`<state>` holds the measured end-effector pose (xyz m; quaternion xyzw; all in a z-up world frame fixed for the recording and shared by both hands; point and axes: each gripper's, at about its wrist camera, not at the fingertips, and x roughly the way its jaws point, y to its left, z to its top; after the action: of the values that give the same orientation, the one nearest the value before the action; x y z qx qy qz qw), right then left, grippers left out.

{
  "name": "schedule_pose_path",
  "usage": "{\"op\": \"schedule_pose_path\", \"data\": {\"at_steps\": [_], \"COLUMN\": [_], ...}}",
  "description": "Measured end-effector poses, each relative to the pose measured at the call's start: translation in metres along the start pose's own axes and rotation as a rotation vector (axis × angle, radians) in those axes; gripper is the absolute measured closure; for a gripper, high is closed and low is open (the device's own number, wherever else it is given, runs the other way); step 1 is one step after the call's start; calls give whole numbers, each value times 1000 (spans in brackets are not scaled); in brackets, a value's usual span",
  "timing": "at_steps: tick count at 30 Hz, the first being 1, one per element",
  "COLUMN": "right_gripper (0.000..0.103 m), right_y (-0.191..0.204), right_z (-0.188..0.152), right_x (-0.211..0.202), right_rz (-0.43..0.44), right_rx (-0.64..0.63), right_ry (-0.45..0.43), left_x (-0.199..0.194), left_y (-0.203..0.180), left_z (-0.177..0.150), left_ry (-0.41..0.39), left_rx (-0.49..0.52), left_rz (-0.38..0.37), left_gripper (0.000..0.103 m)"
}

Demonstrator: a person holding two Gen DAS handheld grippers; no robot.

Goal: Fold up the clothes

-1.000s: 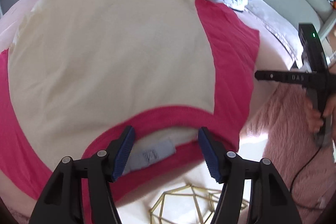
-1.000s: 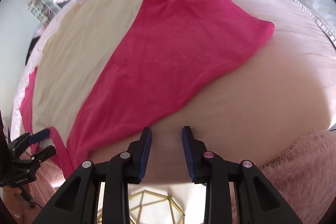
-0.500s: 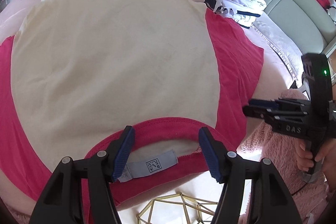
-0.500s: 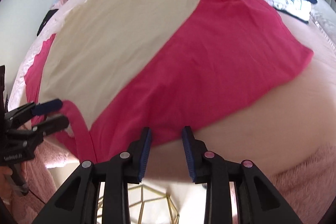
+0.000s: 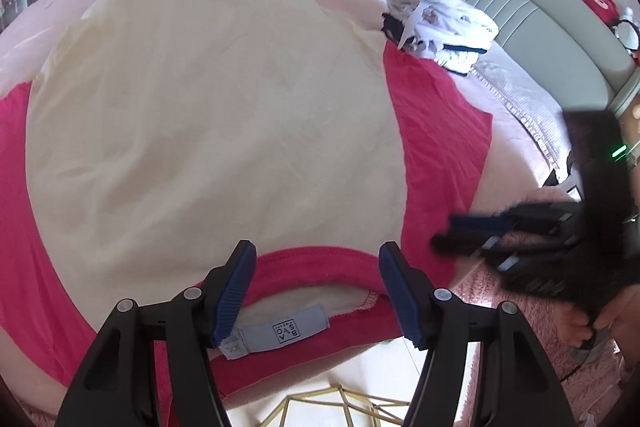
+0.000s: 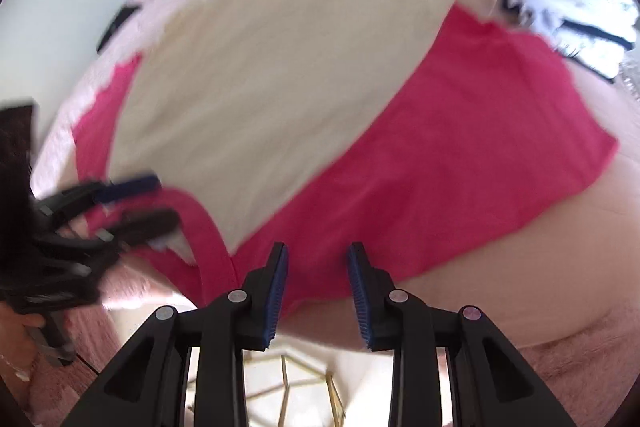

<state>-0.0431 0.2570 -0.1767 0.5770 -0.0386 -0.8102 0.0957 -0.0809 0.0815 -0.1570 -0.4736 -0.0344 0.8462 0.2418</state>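
Directly below the parted left claw (image 5: 318, 287) lies the shirt's collar (image 5: 320, 259).

Black fingers (image 5: 236, 289), ribbed blue pads (image 6: 276, 287)

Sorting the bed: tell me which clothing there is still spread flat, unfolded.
The pink-and-cream T-shirt, lying flat with its collar label showing. The white clothes beyond it are already folded in a pile.

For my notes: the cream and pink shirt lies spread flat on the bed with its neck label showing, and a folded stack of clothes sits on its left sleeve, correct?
Not quite: the folded stack sits by the shirt's right sleeve, as the left wrist view shows.
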Motion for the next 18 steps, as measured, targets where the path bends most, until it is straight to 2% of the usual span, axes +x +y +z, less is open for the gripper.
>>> {"op": "schedule_pose_path", "data": {"at_steps": [2,4,8,10,13,15,18], "right_gripper": [70,68,68,68,68,68,68], "right_y": [5,5,-3,-24,-73,-110,-159], "right_z": [-13,-23,-35,-34,-22,-17,-15], "right_x": [-2,-8,-29,-51,-78,-82,-75], "right_rz": [-15,-9,25,36,-22,-39,-13], "right_rx": [-16,-1,67,164,352,487,673], "right_ry": [-20,5,43,-43,-175,-211,-237], "left_x": [0,1,3,1,0,2,8], "left_y": [6,14,30,33,30,29,26], "left_z": [-1,-1,0,2,2,2,0], "left_ry": [2,11,20,5,2,14,37], "left_rx": [-19,-44,-126,-140,-133,-119,-97], "left_rz": [19,39,15,8,6,16,33], "left_gripper": [41,41,41,41,41,41,41]}}
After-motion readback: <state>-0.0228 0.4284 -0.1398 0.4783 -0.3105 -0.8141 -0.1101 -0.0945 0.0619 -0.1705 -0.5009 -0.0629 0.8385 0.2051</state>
